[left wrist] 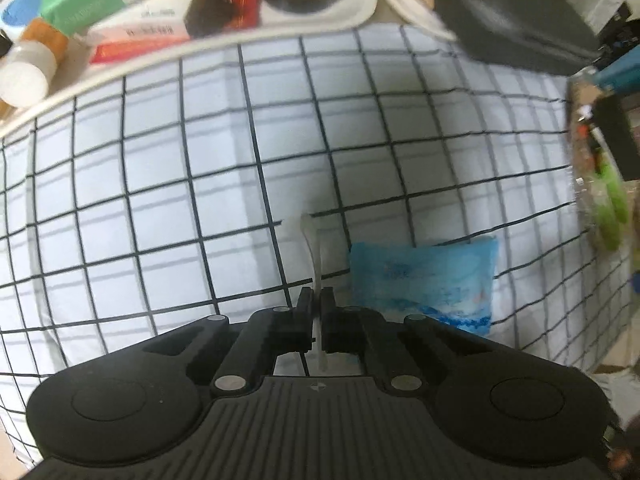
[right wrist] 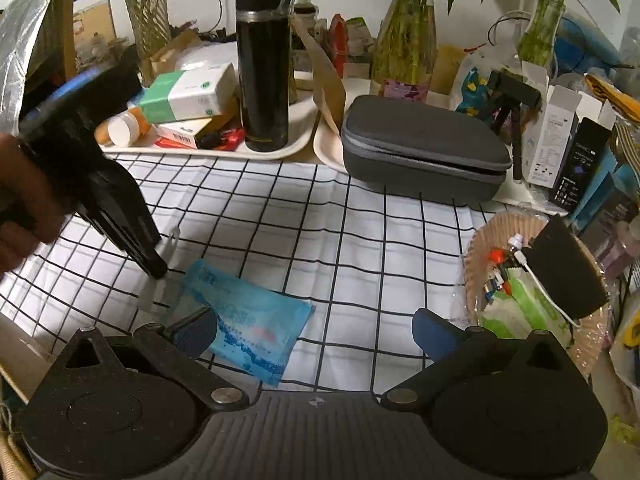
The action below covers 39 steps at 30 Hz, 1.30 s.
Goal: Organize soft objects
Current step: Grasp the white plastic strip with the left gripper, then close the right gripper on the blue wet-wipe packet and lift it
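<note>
- Two grippers work over a counter covered by a white checked cloth (right wrist: 340, 216).
- The left gripper (left wrist: 316, 300) points steeply down, its jaws pressed together on a thin, whitish translucent strip (left wrist: 312, 240); what the strip is cannot be told.
- The strip rises past the fingertips of that gripper and also shows behind them, between the fingers.
- In the right wrist view the left gripper (right wrist: 156, 270) comes in from the left, held by a hand (right wrist: 24, 208), with the pale strip showing above and below its tip against the cloth.
- A blue soft packet (left wrist: 424, 280) lies flat on the cloth just right of the left gripper's tip, apart from it.
- The right gripper (right wrist: 316, 332) has its jaws wide apart, with nothing between the pads.
- The same blue packet (right wrist: 248, 328) lies just ahead of the right gripper's left finger (right wrist: 196, 332), whose tip overlaps the packet's near edge; whether they touch cannot be told.
- Off to the right of the right gripper sits a round wicker basket (right wrist: 504, 228) holding green-and-white packets, small bits and a dark pouch.
- Well ahead of the right gripper stand a grey zip case (right wrist: 420, 148) and a black flask (right wrist: 262, 68) on a white tray (right wrist: 296, 136), with boxes beside the flask.
</note>
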Each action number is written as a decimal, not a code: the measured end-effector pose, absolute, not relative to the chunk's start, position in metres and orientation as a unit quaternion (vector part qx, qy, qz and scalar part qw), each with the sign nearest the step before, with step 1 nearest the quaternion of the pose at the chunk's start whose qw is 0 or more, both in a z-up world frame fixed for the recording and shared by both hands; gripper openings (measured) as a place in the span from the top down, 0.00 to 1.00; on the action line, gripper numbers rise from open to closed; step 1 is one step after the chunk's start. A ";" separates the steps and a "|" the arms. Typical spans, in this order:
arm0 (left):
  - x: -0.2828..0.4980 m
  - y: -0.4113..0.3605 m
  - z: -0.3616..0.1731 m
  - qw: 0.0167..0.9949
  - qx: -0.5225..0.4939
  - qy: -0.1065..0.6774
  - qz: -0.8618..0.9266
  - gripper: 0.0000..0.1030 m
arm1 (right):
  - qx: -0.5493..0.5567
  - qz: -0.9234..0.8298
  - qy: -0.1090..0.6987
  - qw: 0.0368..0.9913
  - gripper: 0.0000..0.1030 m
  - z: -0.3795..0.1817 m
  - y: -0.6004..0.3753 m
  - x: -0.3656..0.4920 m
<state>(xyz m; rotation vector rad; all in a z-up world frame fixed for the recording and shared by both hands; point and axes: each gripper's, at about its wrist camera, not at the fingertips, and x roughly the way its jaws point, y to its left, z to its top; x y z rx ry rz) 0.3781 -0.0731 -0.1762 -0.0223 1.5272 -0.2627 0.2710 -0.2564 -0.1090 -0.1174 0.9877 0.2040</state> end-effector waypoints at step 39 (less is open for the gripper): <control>0.312 0.108 -0.097 0.844 -0.134 0.487 -0.181 0.96 | -0.201 0.321 0.491 0.784 0.11 -0.194 -0.190 0.320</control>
